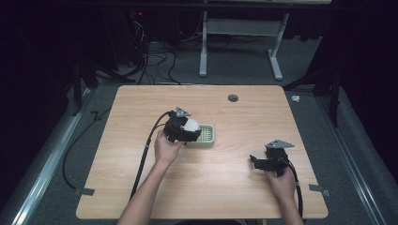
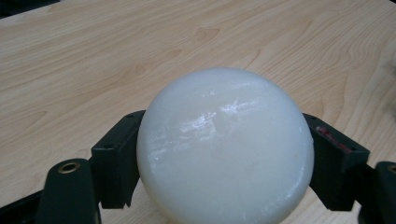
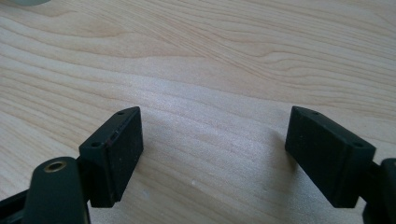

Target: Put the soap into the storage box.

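The high view looks forward and down from above the person's side, taking in the whole wooden table [image 1: 234,187] and the floor beyond. Each of the 2 gripper views sits low and close, looking along its own jaws at the tabletop. The left gripper view shares the white ball [image 2: 224,144] with the high view.

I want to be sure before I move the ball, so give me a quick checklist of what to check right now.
1. Left claw grip on the glossy white ball: both jaws on its sides, ok.
2. Pale green slatted plastic tray beside the ball: ok.
3. Whether the ball is lifted off the tray: cannot tell.
4. Right claw open with nothing in it: ok.
5. Right claw apart from the tray, over the light wooden table: ok.
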Motion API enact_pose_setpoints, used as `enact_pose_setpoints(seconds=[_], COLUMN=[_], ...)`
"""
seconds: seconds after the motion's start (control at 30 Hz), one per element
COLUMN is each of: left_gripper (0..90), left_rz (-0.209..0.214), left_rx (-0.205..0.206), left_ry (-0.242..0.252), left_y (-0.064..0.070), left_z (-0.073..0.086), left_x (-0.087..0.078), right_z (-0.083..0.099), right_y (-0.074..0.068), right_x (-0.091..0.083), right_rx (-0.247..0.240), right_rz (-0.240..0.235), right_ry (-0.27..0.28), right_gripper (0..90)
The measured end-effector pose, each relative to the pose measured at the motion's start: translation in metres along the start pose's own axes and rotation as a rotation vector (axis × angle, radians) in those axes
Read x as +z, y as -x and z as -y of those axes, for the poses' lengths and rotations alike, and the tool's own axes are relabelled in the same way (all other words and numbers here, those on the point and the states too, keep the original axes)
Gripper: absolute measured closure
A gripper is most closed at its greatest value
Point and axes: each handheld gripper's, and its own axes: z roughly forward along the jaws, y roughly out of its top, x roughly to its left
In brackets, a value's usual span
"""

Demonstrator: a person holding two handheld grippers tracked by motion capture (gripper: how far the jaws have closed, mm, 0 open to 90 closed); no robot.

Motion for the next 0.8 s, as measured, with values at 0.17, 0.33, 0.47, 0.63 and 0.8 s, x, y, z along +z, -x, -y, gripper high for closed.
enact_pose_setpoints(seconds=[0.17,0.33,0.47,0.63,0.8], left_gripper=[24.1,24.1,24.1,24.1,24.1], left_rz=[-0.008,-0.028,-0.041,-0.042,-0.055], left_rx=[-0.002,-0.002,0.002,0.003,0.0], left_ry=[-0.01,-0.025,-0.032,-0.042,-0.068], left_y=[0.0,0.0,0.002,0.005,0.005], left_z=[0.0,-0.001,-0.002,-0.001,0.003], left_x=[0.009,0.023,0.033,0.043,0.057], right_z=[0.0,0.0,0.0,0.0,0.0], right_y=[0.0,0.0,0.0,0.0,0.0], right_x=[0.0,0.0,0.0,0.0,0.0], right_rx=[0.0,0.001,0.004,0.001,0.001], right_rz=[0.0,0.001,0.001,0.002,0.002], right_ry=[-0.001,-0.001,0.0,0.001,0.001], right_gripper=[20.0,20.0,20.0,20.0,20.0])
